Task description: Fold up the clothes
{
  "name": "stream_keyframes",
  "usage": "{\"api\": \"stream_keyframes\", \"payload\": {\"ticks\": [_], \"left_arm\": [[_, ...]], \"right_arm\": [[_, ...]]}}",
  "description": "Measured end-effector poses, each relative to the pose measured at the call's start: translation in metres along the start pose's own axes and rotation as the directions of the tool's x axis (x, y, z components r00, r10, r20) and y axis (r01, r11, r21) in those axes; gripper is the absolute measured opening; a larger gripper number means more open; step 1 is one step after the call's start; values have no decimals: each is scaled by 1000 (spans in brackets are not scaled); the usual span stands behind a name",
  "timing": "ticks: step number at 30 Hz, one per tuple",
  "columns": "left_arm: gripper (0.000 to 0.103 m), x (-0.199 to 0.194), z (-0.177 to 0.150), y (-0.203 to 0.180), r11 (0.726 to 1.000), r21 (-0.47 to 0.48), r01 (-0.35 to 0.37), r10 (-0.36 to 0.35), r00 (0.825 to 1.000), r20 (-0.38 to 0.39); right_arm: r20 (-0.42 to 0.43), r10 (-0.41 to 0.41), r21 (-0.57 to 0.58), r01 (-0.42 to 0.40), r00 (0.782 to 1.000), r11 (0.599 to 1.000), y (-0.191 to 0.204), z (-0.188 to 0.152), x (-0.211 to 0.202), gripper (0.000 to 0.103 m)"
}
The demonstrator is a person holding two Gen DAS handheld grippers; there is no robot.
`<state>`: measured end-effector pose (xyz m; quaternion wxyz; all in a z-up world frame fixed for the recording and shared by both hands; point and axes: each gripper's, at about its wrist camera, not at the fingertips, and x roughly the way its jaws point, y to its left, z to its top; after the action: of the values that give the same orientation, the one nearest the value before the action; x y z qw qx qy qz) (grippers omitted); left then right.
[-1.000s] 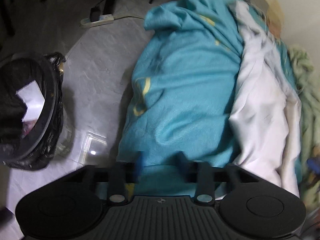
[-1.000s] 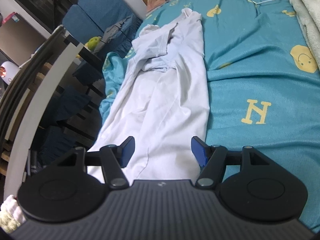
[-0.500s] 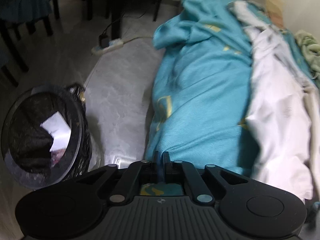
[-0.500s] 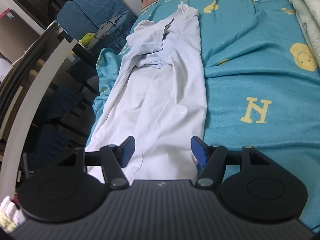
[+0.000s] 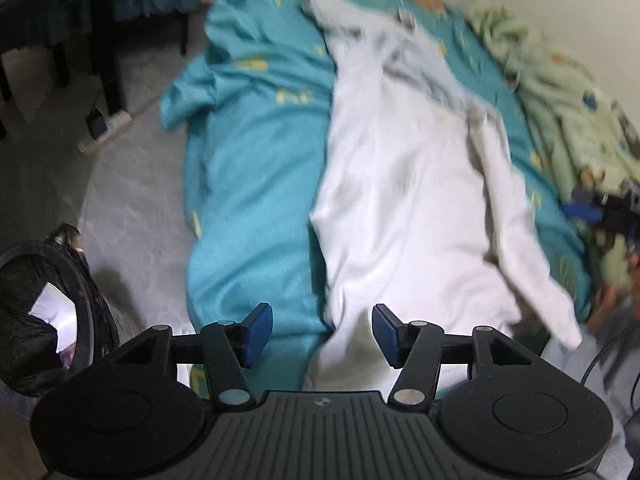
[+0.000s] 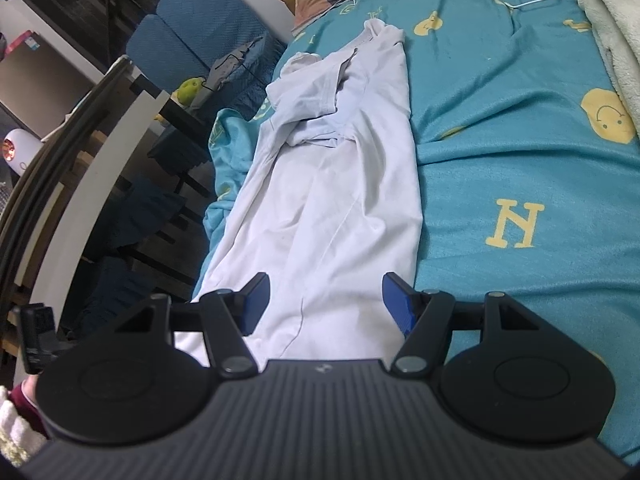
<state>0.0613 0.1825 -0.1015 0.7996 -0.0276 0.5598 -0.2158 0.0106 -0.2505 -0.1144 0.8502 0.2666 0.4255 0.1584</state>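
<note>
The bed sheet (image 6: 520,152), teal with yellow letters and faces, covers the whole work surface and drapes over the near edge toward the floor. A pale green blanket (image 5: 560,92) is bunched along the far side, clear of the folding area.

The white shirt (image 6: 332,200) lies lengthwise on the sheet near the bed edge. Its body is laid out long and narrow; the upper end is rumpled, with a sleeve turned over onto the chest. The hem end sits closest to both tools, probably so that each can take one corner.

The right gripper (image 6: 324,300) hovers over the hem with its jaws standing wide and nothing between the pads. The left gripper (image 5: 322,334) is opening above the boundary between shirt and sheet; no cloth is pinched.

A lined waste bin (image 5: 44,316) stands on the floor beside the bed.
</note>
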Motion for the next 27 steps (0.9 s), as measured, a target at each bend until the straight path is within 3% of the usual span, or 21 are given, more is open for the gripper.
{"api": "stream_keyframes", "payload": {"ticks": [1, 3, 4, 7, 12, 16, 19, 24, 27], "left_arm": [[50, 4, 1, -2, 1000, 9, 4, -4, 1000, -22], [30, 10, 3, -9, 999, 41, -9, 12, 998, -69], [14, 15, 4, -11, 998, 62, -28, 34, 994, -100], [4, 12, 8, -39, 979, 181, -99, 123, 984, -127], [3, -15, 24, -111, 926, 338, -170, 218, 969, -112], [3, -24, 37, -193, 879, 452, -150, 210, 974, -84], [3, 5, 35, -247, 861, 498, -101, 174, 979, -102], [4, 79, 17, -265, 898, 439, -28, 125, 973, -193], [13, 87, 15, -251, 930, 367, 2, 74, 978, -193]], "right_arm": [[0, 4, 2, -4, 1000, 1000, 0, 0, 0, 66], [0, 13, 6, -13, 1000, 1000, 0, 1, 0, 66], [0, 17, 8, -17, 1000, 1000, 1, 1, 0, 66], [1, 30, 14, -30, 1000, 999, 1, 2, 0, 66], [6, 48, 18, -48, 999, 999, 0, 1, -5, 66], [19, 47, 47, -47, 999, 998, -8, -2, -12, 66], [26, 27, 51, -28, 999, 998, -13, -1, -13, 66], [18, 8, 52, -9, 1000, 999, -24, -3, -15, 66], [-24, -1, 72, 3, 1000, 997, -35, -6, -11, 66]]}}
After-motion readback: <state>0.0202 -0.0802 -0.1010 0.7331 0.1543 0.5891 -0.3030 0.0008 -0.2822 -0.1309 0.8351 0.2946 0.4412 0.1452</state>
